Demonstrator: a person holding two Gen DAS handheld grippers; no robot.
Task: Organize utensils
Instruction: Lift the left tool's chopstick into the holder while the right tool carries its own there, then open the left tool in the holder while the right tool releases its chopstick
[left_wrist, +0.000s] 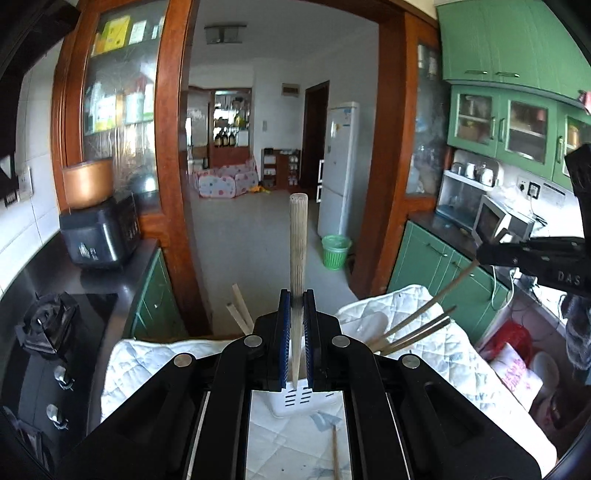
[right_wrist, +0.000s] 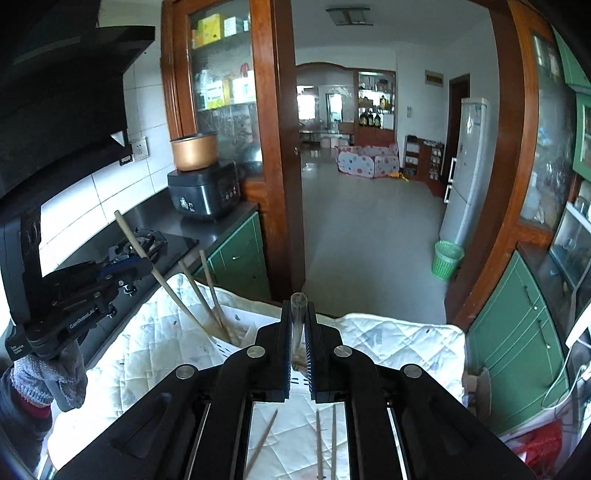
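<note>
Each gripper pinches one chopstick above the white holder.

The left gripper (left_wrist: 297, 295) is squeezed tight on a pale wooden chopstick (left_wrist: 298, 243) that stands almost straight up between its blue pads (left_wrist: 283, 332). Its thin end points down toward the white holder (left_wrist: 295, 400) with slots in its side. The right gripper (right_wrist: 297, 306) is squeezed tight on another chopstick (right_wrist: 297, 321), and we look along it at its round end. More chopsticks (left_wrist: 413, 325) lean inside the holder. The holder sits on a white quilted cloth (right_wrist: 388, 339). Three loose chopsticks (right_wrist: 325, 443) lie flat on the cloth near the right gripper. A gloved hand (right_wrist: 44, 376) holds the left gripper. Beside the cloth is a black stove (right_wrist: 140, 243), and farther back a dark rice cooker (right_wrist: 205, 192).
</note>
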